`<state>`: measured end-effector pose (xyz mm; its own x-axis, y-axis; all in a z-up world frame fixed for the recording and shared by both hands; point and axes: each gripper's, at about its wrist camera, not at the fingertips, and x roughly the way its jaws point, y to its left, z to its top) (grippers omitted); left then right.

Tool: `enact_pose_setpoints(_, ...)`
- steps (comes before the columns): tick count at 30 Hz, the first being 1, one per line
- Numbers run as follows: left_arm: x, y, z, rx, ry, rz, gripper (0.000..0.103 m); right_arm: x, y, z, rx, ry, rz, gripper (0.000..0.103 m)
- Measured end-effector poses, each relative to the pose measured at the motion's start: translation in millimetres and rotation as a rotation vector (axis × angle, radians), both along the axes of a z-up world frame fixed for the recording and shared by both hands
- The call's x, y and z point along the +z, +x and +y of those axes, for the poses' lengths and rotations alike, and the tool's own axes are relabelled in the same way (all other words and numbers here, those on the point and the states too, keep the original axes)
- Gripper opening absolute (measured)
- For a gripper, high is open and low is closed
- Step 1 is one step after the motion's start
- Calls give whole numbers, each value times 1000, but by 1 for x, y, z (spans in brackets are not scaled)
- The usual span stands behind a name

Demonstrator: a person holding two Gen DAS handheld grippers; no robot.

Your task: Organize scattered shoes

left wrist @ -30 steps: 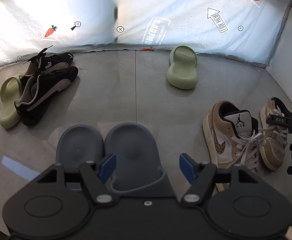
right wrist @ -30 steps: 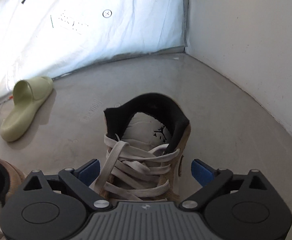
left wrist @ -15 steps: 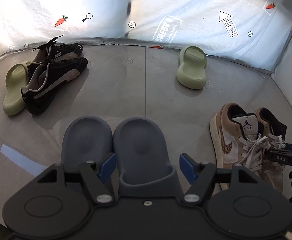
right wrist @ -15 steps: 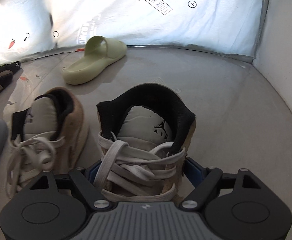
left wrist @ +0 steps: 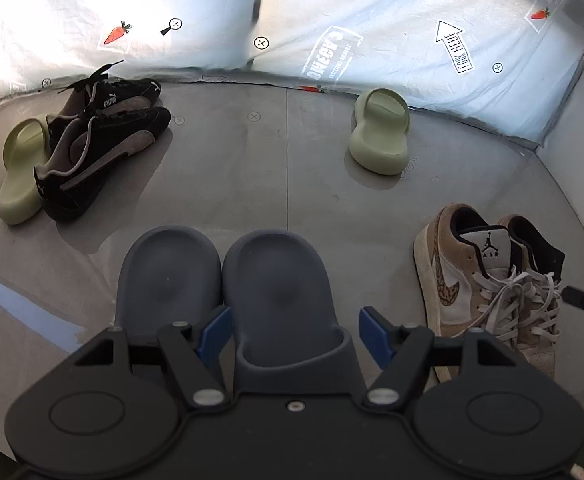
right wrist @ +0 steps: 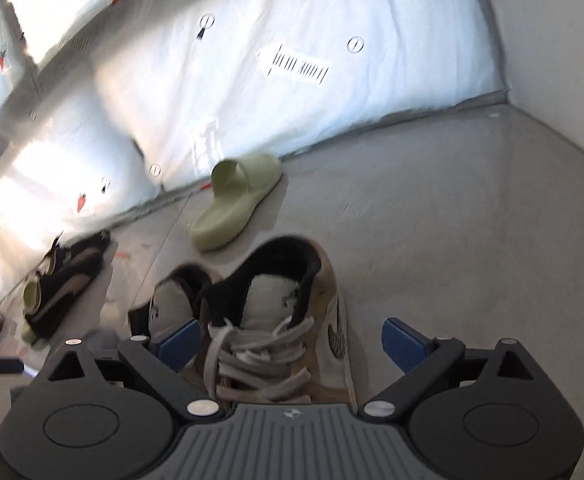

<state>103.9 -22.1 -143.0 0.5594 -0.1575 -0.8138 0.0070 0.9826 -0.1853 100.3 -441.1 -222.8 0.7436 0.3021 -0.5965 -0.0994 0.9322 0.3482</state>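
Your shoes are coming into pairs on the grey floor [left wrist: 251, 168].

Your left gripper [left wrist: 294, 332] sits partly open around the right grey slide [left wrist: 277, 292] — its blue pads stand on each side of the slide, and you can see a gap on the right side, so it is not squeezing. The left grey slide [left wrist: 165, 276] lies touching it. Your right gripper [right wrist: 289, 338] is opening wide; the tan sneaker [right wrist: 279, 320] sits between its pads, and the right pad is clear of it. A second tan sneaker [right wrist: 175, 300] stands just beside it on the left. Far off, one green slide [left wrist: 380, 130] lies alone near the white sheet [left wrist: 332, 20]. The other green slide [left wrist: 21, 170] lies far left — right beside two black sneakers [left wrist: 99, 152].
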Motion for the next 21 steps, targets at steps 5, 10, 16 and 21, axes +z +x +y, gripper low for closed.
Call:
enact_pose_setpoints(5,4,-5,-2,-14,26,-18,71,-38,13,15,110,39,-17,89)
enact_pose_setpoints(10,3,-10,8,13,25,-9,71,-36,12,43,204,9,3,89)
enact_pose_setpoints(16,4,-14,27,58,3,-12,71,-38,4,91,292,-17,-12,89)
enact_pose_setpoints(21,5,-16,34,62,-1,-26,71,-35,11,115,326,-42,-7,89)
